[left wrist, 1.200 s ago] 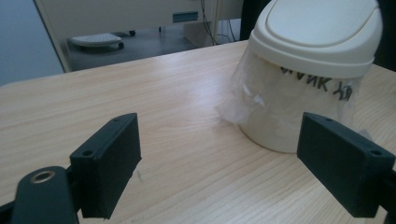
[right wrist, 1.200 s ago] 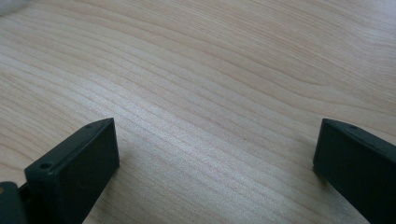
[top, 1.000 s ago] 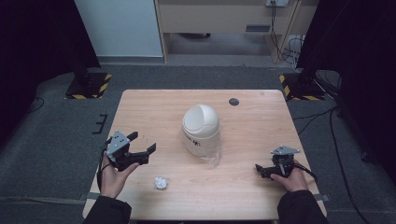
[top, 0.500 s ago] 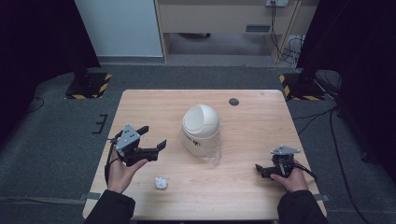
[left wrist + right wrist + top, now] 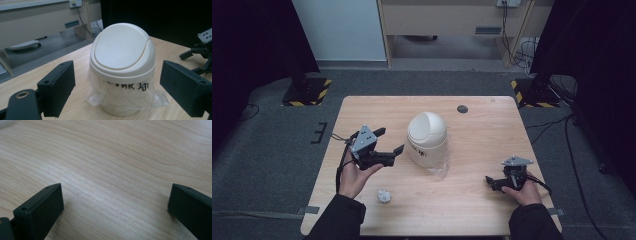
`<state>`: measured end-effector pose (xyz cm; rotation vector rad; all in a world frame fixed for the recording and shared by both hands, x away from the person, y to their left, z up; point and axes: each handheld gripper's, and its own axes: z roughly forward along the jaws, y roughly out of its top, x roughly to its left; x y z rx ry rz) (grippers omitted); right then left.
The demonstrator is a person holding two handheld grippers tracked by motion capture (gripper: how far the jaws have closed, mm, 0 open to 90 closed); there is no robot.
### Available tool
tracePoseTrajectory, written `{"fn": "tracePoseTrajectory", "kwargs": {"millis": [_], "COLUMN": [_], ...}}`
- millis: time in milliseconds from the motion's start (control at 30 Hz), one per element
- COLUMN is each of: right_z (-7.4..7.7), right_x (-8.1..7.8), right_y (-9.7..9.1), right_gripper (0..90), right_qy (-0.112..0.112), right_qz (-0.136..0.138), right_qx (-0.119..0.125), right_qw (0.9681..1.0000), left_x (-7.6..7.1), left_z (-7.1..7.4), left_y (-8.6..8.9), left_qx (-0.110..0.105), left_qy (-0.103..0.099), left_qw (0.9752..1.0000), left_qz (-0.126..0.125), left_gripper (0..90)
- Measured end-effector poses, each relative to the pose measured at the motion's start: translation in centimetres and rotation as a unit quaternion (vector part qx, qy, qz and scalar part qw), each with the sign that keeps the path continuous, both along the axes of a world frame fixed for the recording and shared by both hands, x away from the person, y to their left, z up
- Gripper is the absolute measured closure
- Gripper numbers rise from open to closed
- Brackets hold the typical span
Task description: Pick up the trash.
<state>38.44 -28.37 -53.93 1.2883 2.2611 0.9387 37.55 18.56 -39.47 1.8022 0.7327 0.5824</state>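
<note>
My left gripper (image 5: 389, 141) hovers at centre-left of the frame, fingers (image 5: 58, 86) spread wide, empty, framing the swing-lid bin (image 5: 427, 138) mid-tabletop (image 5: 482, 135). My right gripper (image 5: 493, 182) rests lower right, fingers wide, empty. The bin's marker lettering is unreadable through its plastic liner (image 5: 152, 96).

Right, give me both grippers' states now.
Left gripper: open, empty, aimed at the bin.
Right gripper: open, empty, over the table.
</note>
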Motion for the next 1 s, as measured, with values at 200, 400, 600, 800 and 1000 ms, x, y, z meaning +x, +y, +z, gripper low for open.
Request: {"fn": "tracePoseTrajectory", "kwargs": {"millis": [200,400,600,800,1000], "right_z": [0.0,0.0,0.0,0.0,0.0], "right_x": [0.0,0.0,0.0,0.0,-0.1], "right_y": [0.0,0.0,0.0,0.0,0.0], "right_gripper": [0.5,0.5,0.5,0.5,0.5], "right_qy": [0.000,0.000,0.001,0.000,0.000], "right_qz": [0.000,-0.001,-0.001,0.000,0.000], "right_qx": [0.000,0.000,0.000,0.000,0.000], "right_qw": [1.0000,1.0000,1.0000,1.0000,1.0000], "left_x": [1.0,1.5,2.1,2.7,3.1], "left_z": [-0.4,-0.6,-1.3,-2.0,-2.7], "left_y": [-1.7,-3.6,-5.0,-6.2,-7.4], "left_qx": [0.002,0.010,0.021,0.020,0.027], "left_qy": [0.011,0.016,0.025,0.035,0.044], "left_qw": [0.9999,0.9993,0.9984,0.9978,0.9969], "left_qz": [-0.011,-0.032,-0.047,-0.053,-0.060], "left_gripper": [12.4,12.4,12.5,12.5,12.7]}}
